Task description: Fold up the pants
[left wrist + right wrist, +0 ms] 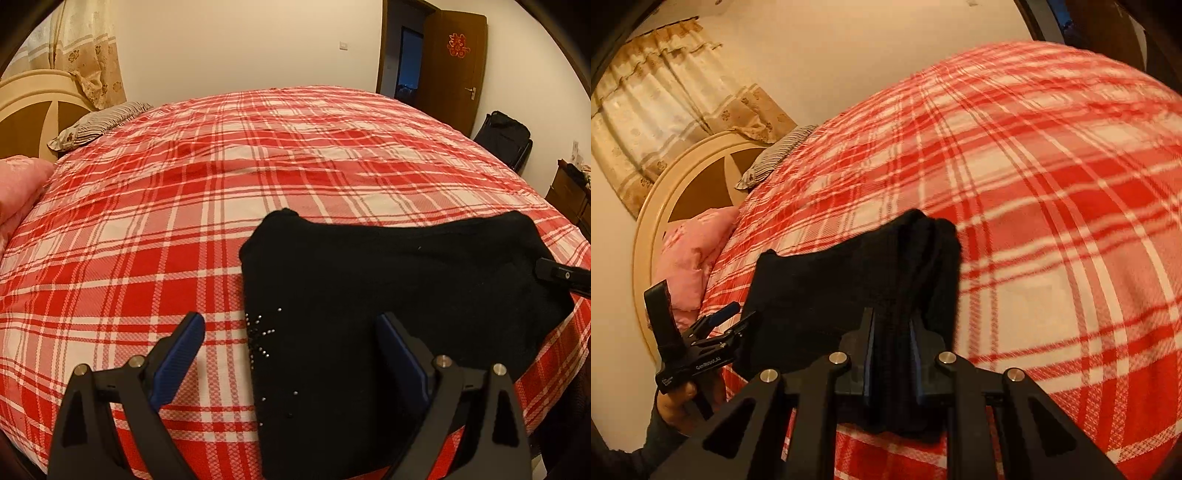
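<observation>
Black pants [388,295] lie folded into a compact bundle on the red plaid bed [221,184], with small shiny studs along their left edge. My left gripper [291,332] is open and empty, its jaws wide over the left edge of the pants. My right gripper [892,328] is shut on a bunched fold of the pants [849,280], lifting it slightly. The right gripper's tip shows at the right edge of the left wrist view [561,275]. The left gripper shows at the lower left of the right wrist view [716,325].
A striped pillow [99,123] and a pink quilt [18,184] lie at the bed's head by a cream headboard [33,110]. A brown door [454,62], a black bag [506,136] and a dresser [569,192] stand to the right.
</observation>
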Tool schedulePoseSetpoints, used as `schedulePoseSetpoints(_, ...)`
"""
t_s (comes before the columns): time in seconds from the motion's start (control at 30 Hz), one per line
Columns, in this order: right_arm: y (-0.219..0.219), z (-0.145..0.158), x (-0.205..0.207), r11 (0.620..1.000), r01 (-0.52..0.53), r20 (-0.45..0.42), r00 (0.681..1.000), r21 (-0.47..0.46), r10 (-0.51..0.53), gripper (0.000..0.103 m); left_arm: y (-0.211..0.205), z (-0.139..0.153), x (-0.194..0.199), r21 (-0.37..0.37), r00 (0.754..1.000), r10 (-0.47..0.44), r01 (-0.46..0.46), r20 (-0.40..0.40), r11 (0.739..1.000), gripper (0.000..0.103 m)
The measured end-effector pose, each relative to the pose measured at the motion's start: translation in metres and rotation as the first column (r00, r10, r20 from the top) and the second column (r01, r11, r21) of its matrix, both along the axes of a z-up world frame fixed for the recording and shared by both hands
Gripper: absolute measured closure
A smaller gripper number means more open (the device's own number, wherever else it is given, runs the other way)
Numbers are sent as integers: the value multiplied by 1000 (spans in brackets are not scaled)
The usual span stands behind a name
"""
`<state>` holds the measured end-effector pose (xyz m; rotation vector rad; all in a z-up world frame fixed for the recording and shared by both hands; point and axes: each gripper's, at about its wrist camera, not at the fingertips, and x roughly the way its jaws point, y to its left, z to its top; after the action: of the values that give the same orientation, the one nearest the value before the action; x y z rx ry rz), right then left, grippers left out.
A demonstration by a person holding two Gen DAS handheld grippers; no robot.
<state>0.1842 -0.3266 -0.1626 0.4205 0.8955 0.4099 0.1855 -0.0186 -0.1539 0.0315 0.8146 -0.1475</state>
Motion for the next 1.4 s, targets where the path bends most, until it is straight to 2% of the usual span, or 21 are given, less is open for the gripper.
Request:
schedulePoseSetpoints(0.17,-5,-8,-2,1000,16,-6,1000,-12,-16,86,-3,-5,1,7,1000,-6,6,-6,1000,4)
schedulePoseSetpoints(0.27,-16,-15,2,997,36,-49,998,75,-32,86,-4,-5,-1,0,1000,-13,13,-2,1000,4)
schedulePoseSetpoints(0.33,-23,-15,0,991,61,-71,996,119,-53,82,-6,-7,0,3,1000,-13,13,-5,1000,2)
schedulePoseSetpoints(0.37,-24,-11,-3,991,84,-63,995,108,-78,73,-6,-9,0,2,1000,-15,15,-9,1000,2)
schedulePoseSetpoints(0.4,-23,-2,-8,991,121,-33,992,56,-119,53,-6,-10,0,1,1000,-15,15,-13,1000,2)
schedulePoseSetpoints(0.43,-21,8,-11,988,156,6,988,4,-156,48,-6,-11,0,-2,1000,-16,16,-13,1000,2)
schedulePoseSetpoints(0.47,-17,22,-15,982,186,69,981,-32,-183,47,-6,-10,-1,-5,1000,-16,16,-15,1000,2)
schedulePoseSetpoints(0.53,-7,39,-16,985,172,133,977,-34,-166,47,-4,-8,-2,-8,1000,-15,15,-10,1000,2)
schedulePoseSetpoints(0.6,16,52,-7,996,81,168,983,-31,-75,47,-5,-4,-3,-2,1000,-13,13,0,1000,2)
schedulePoseSetpoints(0.7,41,43,17,997,-74,141,988,23,70,47,-8,-3,-3,-7,1000,-24,24,5,1000,2)
schedulePoseSetpoints(0.73,44,31,29,997,-81,97,992,19,79,47,-10,-4,-3,-4,1000,-28,28,3,1000,2)
schedulePoseSetpoints(0.8,32,6,45,1000,19,0,1000,-8,-19,47,-14,-7,-3,6,999,-39,39,-4,999,2)
schedulePoseSetpoints(0.87,14,-6,47,994,38,-14,999,103,-36,49,-19,-10,-4,7,999,-53,53,-4,999,2)
schedulePoseSetpoints(0.9,10,-6,45,992,35,-19,999,119,-33,49,-21,-11,-4,10,998,-56,56,-5,998,2)
schedulePoseSetpoints(1.03,19,20,17,999,34,33,999,24,-35,47,-21,-15,-3,9,998,-63,63,-15,998,0)
schedulePoseSetpoints(1.13,29,35,-17,999,-51,86,995,8,50,47,-19,-15,-5,-13,998,-60,59,-30,998,0)
schedulePoseSetpoints(1.2,39,30,-29,994,-101,65,993,-44,104,47,-20,-12,-9,-19,997,-75,75,-34,997,0)
schedulePoseSetpoints(1.27,39,17,-37,988,-91,13,996,-121,94,47,-23,-10,-16,-14,995,-91,90,-28,996,0)
schedulePoseSetpoints(1.4,25,2,-46,992,-91,29,995,-84,94,47,-27,-15,-21,-4,993,-108,108,-38,994,0)
